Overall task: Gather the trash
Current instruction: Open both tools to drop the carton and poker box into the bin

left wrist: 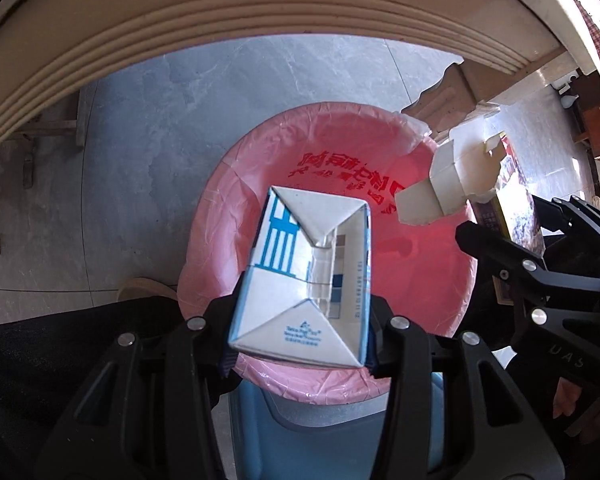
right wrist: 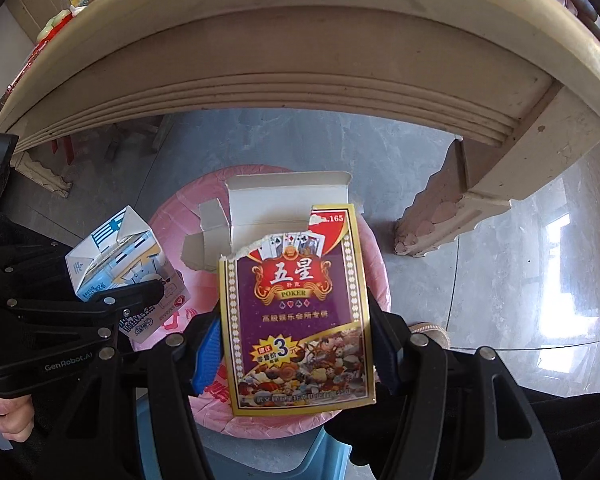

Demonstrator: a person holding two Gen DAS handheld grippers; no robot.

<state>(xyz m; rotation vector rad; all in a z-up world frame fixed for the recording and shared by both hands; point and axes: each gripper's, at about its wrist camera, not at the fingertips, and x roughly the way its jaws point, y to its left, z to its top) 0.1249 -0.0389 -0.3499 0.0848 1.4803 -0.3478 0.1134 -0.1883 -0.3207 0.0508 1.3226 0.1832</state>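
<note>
Left gripper [left wrist: 300, 344]: fingers clamped on the sides of a white-and-blue milk carton [left wrist: 304, 280], held over the pink-lined bin [left wrist: 235, 184].
Right gripper [right wrist: 295, 352]: fingers gripping the edges of a torn-open playing-card box [right wrist: 295, 304], above the same bin beside the carton.

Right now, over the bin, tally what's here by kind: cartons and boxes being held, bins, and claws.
Drink cartons: 1, the blue and white milk carton in the left claw
Card boxes: 1, the torn-open poker card box in the right claw
Bins: 1, the blue bin with pink liner
Claws: 2
Total: 5
</note>
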